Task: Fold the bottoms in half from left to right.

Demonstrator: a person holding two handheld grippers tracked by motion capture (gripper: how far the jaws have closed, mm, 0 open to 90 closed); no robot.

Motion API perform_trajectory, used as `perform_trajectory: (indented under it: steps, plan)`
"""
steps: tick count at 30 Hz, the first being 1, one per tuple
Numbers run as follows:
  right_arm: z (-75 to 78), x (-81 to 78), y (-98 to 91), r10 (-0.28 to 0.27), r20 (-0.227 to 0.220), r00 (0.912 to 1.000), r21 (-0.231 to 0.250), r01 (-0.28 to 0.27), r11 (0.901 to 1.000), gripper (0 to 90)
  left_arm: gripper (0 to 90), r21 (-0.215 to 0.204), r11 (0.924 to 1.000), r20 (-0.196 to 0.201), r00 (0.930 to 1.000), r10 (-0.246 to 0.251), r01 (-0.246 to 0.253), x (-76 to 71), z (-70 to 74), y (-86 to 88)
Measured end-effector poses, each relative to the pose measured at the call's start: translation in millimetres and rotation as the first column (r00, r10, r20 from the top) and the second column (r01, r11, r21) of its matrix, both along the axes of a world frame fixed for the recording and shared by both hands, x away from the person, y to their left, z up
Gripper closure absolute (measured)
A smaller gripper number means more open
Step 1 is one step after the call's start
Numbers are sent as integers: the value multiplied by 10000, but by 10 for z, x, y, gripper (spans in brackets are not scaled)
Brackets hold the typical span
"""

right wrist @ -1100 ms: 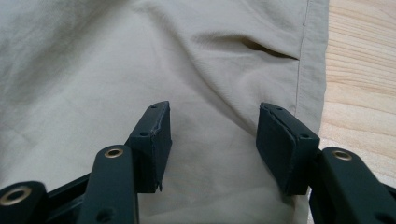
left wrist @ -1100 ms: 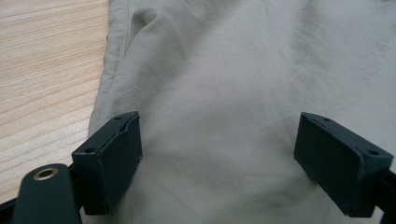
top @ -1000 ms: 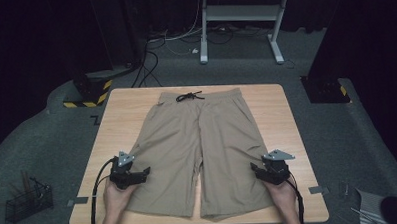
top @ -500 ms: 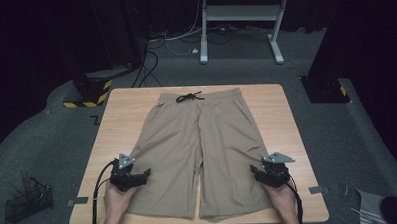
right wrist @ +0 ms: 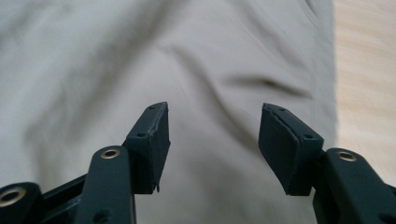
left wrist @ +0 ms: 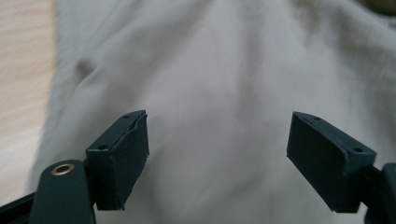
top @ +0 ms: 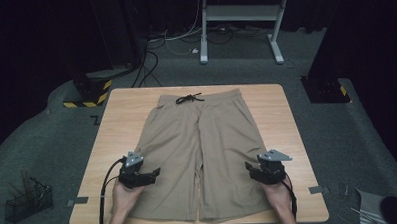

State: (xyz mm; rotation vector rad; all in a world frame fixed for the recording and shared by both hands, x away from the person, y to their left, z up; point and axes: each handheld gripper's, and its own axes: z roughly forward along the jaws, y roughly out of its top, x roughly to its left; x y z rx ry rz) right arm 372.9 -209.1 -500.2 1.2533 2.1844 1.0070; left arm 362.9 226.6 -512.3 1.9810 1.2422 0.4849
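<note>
Biggest risk imo: jaws pinch top layer only of flat khaki fabric shorts, or grab uneven, so leg drags skewed across light wooden table and wrinkles.

Left gripper jaws spread wide, just been closing a little, nothing pinched; cloth lies under the gap.

Right gripper jaws spread, just been opening, cloth below, outer leg edge just beside.

Shorts lie flat on table, waistband at far edge, legs toward near edge; left gripper over shorts' left leg edge; right gripper over right leg edge; basket on floor left of table.
</note>
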Motion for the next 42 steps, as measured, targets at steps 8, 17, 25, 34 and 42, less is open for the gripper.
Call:
perform_trajectory:
  steps: [8, 17, 25, 34, 42]
  plan:
    - [-195, 253, 190, -29, -604, 9982, -509, -2, 9987, 423, 214, 434, 9983, -244, 9989, 404, -394, 196, -114, -154]
    - [-228, 105, 144, -173, -331, 9993, -303, 163, 9994, 428, 242, 656, 9965, 208, 9985, 500, -513, 54, -151, -197]
    - [-229, -95, 146, -144, -329, 9994, -304, 134, 9994, 427, 239, 646, 9963, 220, 9982, 552, -565, -107, -153, -214]
    - [-212, -304, 166, 59, -402, 9992, -417, -76, 9991, 437, 231, 575, 9980, 104, 9996, 276, -281, -321, -143, -234]
    - [-60, -7, 322, 309, -276, 9991, -89, -312, 9995, 413, 272, -70, 9992, -299, 9988, 379, -381, 18, 38, -284]
